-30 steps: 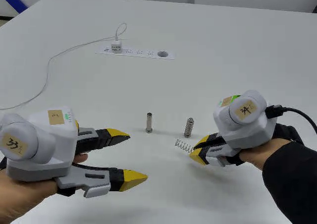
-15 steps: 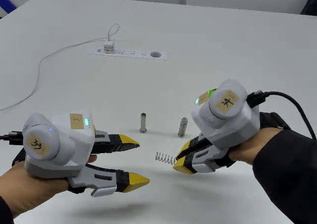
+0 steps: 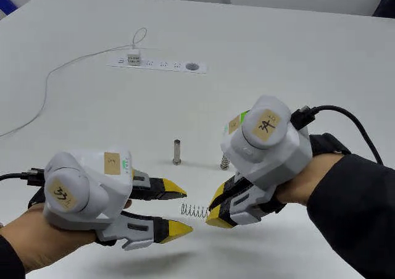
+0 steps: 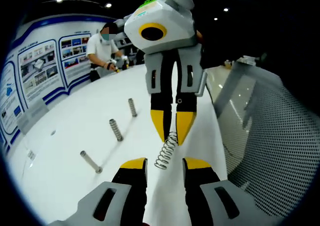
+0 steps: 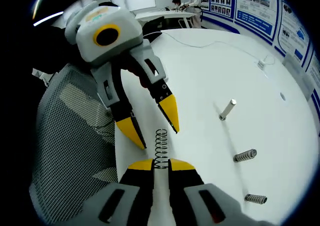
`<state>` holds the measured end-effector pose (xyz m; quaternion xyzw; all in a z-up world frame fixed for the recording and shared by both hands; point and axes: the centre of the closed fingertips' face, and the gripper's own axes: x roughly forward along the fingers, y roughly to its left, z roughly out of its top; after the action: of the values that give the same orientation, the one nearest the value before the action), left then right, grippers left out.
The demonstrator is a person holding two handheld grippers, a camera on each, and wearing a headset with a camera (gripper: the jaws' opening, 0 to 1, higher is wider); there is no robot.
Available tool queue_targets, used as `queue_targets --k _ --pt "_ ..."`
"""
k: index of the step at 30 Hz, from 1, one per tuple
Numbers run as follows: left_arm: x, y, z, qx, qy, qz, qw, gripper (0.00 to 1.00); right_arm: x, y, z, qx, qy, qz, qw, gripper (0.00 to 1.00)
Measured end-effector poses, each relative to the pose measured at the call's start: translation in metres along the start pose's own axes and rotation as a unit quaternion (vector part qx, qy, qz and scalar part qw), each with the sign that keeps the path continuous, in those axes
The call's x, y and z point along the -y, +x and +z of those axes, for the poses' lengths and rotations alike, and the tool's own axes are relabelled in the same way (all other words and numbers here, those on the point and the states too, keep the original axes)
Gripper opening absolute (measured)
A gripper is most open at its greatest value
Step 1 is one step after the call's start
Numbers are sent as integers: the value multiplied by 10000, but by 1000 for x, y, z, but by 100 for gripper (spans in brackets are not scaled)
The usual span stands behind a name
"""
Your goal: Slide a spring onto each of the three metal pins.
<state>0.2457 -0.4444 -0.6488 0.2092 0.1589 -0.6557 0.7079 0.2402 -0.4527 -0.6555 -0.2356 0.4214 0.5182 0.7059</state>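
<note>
One spring (image 3: 194,210) left | my right gripper (image 3: 213,212) pinches its end, has lifted it off the table (image 3: 296,57), nearer me than the bare pin (image 3: 177,152) | left gripper (image 3: 187,211) spread around its free end | handover likely

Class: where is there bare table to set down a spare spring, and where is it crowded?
Free: the wide stretch between the power strip and the bare pin. Crowded: between left gripper and right gripper, around the spring.
</note>
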Motion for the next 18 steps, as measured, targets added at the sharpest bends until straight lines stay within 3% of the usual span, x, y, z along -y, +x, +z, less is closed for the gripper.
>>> queue_targets --k 10,18 --pt "3 3 -1 -75 222 -12 9997 13 -10 -9 9 -4 -5 125 9999 12" --pt "3 2 0 -44 167 7 9999 12 -10 -21 32 363 -61 29 9993 12"
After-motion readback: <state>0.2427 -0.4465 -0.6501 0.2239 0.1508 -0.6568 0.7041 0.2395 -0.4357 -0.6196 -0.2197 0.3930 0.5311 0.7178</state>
